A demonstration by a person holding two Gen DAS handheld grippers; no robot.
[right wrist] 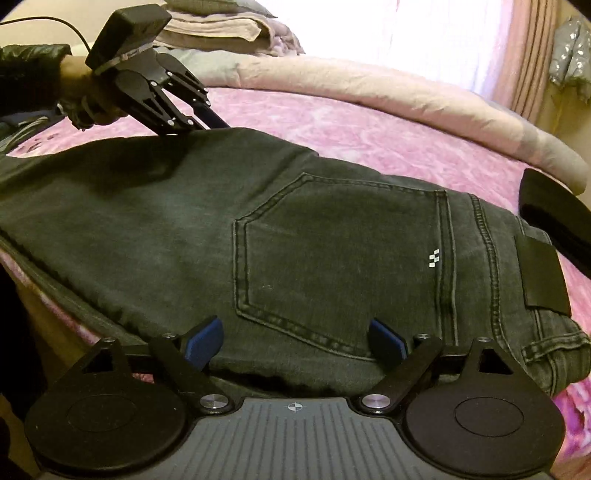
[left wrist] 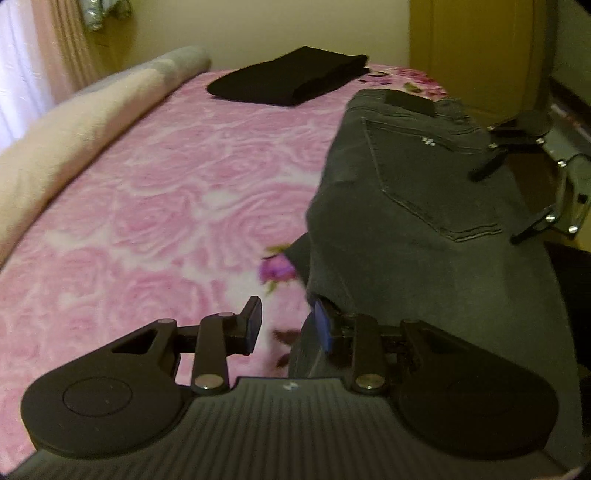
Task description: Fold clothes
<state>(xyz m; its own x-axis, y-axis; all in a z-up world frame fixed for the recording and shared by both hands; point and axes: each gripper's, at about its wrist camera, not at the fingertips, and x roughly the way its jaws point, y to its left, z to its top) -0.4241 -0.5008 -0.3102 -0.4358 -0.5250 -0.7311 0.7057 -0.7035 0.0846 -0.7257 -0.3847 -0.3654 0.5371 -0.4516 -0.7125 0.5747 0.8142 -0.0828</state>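
A pink rose-patterned blanket (left wrist: 155,192) covers the bed; a rolled cream quilt (left wrist: 85,122) lies along its edge; curtains (right wrist: 532,51) hang behind.

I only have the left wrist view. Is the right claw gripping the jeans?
Observer: No. The right claw is open. Its blue pads are spread wide along the near edge of the jeans, just below the back pocket, and pinch nothing.
Operator: What's behind my left claw, out of my camera's sight?
Observer: A stack of folded blankets lies beyond the left claw.
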